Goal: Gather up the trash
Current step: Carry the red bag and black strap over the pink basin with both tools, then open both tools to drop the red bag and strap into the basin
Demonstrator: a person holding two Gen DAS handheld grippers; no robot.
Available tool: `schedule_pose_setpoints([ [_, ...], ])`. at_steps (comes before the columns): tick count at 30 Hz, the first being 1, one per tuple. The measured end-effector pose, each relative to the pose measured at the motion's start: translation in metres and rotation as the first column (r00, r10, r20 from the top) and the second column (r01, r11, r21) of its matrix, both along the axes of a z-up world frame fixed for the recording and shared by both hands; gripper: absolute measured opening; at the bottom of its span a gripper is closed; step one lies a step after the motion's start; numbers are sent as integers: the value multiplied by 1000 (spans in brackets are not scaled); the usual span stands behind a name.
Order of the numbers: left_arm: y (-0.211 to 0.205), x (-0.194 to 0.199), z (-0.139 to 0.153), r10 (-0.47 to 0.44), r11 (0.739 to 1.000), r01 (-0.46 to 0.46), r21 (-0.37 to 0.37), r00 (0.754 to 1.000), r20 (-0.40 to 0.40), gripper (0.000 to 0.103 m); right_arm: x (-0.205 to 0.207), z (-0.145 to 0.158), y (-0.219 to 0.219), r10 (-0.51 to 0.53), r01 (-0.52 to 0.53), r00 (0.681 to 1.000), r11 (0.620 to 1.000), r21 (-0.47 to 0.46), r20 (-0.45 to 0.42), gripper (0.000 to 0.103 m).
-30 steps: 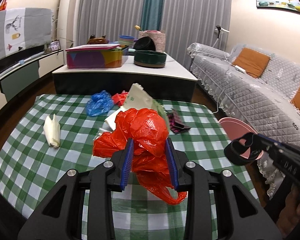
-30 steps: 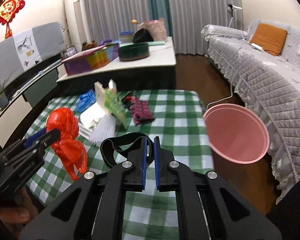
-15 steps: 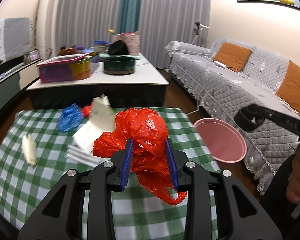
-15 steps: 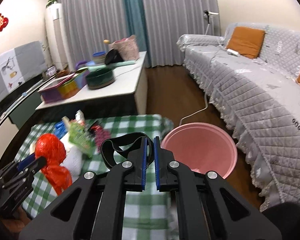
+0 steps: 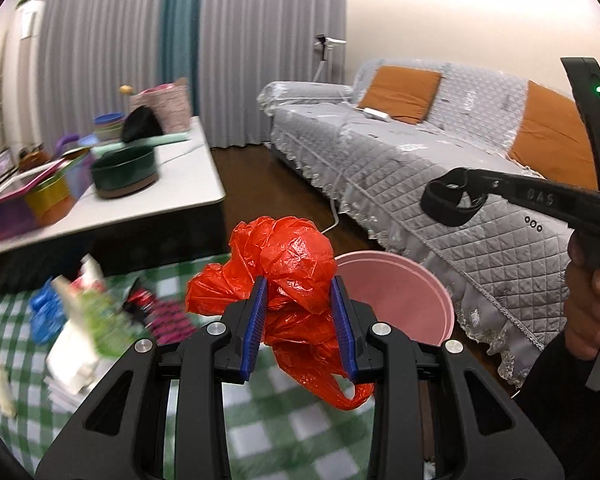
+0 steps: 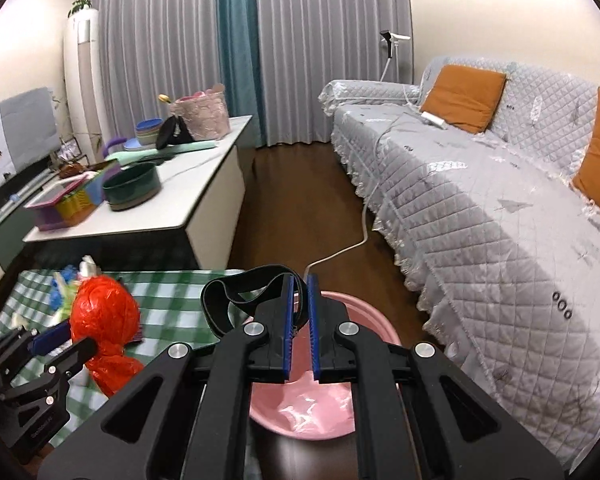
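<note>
While clamped in the left gripper, the red bag hangs beside the pink basin.

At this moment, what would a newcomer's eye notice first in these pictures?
First the crumpled red plastic bag, clamped in the left gripper above the green checked tablecloth. Next the pink basin on the floor below the right gripper, which pinches a black strap. Behind them lies the grey quilted sofa.
</note>
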State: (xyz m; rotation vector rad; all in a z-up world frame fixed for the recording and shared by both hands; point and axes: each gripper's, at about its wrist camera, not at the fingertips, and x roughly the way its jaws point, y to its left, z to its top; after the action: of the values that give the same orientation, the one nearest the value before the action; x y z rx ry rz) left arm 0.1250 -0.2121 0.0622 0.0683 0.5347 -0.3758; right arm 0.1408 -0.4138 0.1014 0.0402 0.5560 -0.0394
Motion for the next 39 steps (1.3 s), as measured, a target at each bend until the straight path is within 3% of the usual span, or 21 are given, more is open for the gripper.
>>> schedule_pose_setpoints([
  [8,-51,42,-14,-71,997,71,-17,997,-20,32,20,-22,-23,-34,37,998,998,59,-53,7],
  [12,-65,58,-28,-85,996,84,-19,995,-47,32,29,-28,-36,-55,62,996,992,106,-72,7],
  [23,-86,83,-42,-118,993,117,-17,991,-68,32,44,-37,-41,-65,77,993,989,126,-98,11],
  [24,-86,84,-42,-121,993,120,-18,990,-69,32,45,-38,-42,-65,78,993,989,126,-102,16],
  [25,-88,84,-42,-123,992,122,-16,990,-71,35,47,-39,-42,-67,81,992,988,128,-109,30],
  [27,-87,88,-43,-113,994,112,-9,990,-81,48,48,-40,-42,-77,90,991,988,122,-108,47],
  [28,-85,89,-43,-105,994,104,-16,991,-81,52,48,-40,-42,-78,91,991,988,122,-106,48],
  [39,-71,85,-39,-76,997,73,-38,993,-91,52,49,-41,-33,-61,71,992,993,94,-108,60],
])
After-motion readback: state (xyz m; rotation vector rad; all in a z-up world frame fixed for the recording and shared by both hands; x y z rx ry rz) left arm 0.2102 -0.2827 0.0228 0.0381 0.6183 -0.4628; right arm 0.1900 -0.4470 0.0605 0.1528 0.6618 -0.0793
